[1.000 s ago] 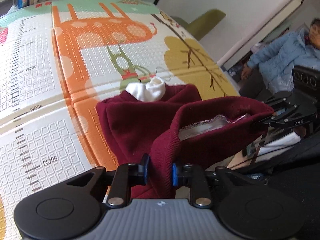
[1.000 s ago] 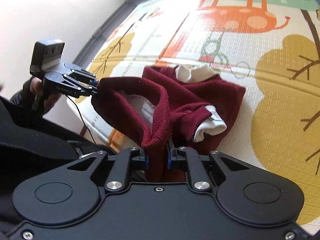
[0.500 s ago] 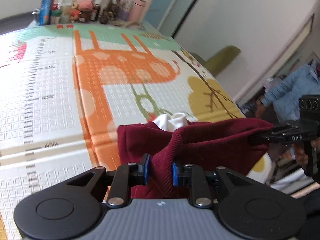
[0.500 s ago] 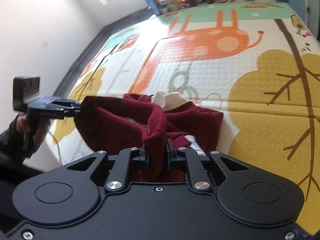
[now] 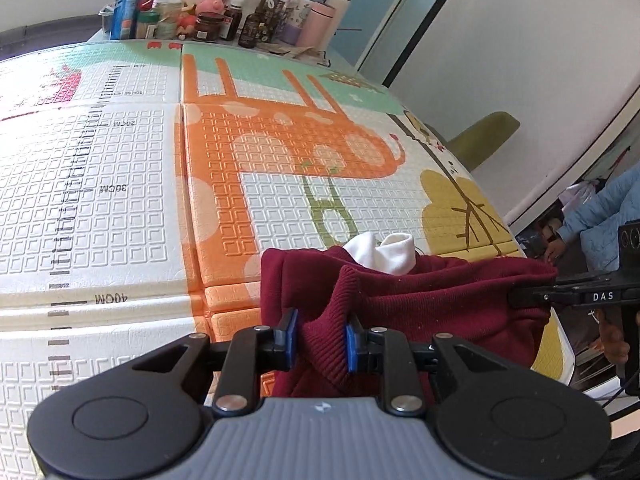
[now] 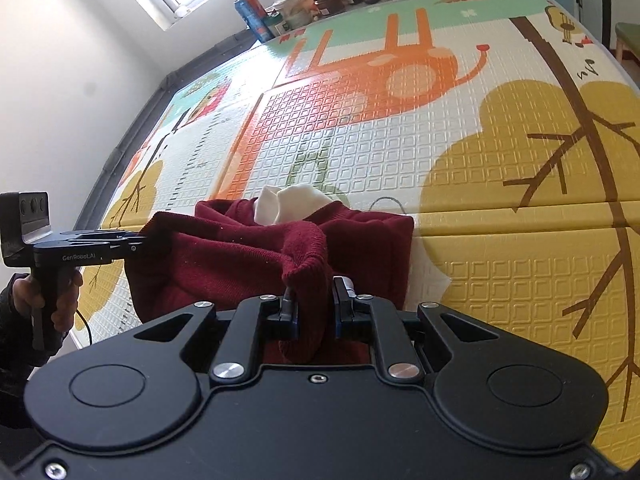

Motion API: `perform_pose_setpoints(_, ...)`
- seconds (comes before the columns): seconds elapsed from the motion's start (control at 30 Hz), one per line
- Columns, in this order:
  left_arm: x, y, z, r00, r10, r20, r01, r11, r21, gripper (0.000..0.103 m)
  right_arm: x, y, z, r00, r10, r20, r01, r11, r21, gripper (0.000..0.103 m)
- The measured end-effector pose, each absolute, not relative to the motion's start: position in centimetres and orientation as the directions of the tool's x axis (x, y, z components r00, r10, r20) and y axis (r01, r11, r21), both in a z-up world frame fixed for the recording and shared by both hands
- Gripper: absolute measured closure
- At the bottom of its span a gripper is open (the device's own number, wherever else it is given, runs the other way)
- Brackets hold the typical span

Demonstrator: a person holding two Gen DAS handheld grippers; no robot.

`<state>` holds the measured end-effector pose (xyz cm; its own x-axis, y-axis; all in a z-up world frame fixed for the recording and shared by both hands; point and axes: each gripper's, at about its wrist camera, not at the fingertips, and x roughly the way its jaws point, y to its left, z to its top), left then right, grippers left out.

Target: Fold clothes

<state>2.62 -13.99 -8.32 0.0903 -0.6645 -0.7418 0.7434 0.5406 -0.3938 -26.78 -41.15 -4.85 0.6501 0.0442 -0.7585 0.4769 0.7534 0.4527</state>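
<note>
A dark red knit sweater (image 5: 420, 304) with a white collar (image 5: 384, 254) lies bunched at the near edge of the patterned play mat (image 5: 120, 200). My left gripper (image 5: 320, 338) is shut on a ribbed fold of its hem. My right gripper (image 6: 314, 308) is shut on another part of the same hem, and the sweater (image 6: 224, 264) hangs stretched between the two. In the left wrist view the right gripper (image 5: 520, 298) pinches the cloth at the right; in the right wrist view the left gripper (image 6: 142, 246) pinches it at the left. The white collar (image 6: 296, 202) points away from me.
Cans, jars and bottles (image 5: 224, 12) crowd the far end of the mat. A green chair (image 5: 484, 136) stands beyond the right edge. A person in a light blue jacket (image 5: 600, 216) sits at the far right. A grey border (image 6: 132, 136) and white wall line the left side.
Both grippers have carried the hem forward and lower over the mat. The raised, open loop of cloth has flattened into a taut band, and both views now show more of the mat's far end.
</note>
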Motion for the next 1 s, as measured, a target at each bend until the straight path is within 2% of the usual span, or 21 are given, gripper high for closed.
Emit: perform_pose_setpoints(1.0,3.5,-15.9,-10.2,0.088,-0.574,-0.814,0.736,0.588,-0.335,0.070,-25.5,-42.1,-6.9,0.594,0.049,-0.803,0.529,0.728,0.436,0.090)
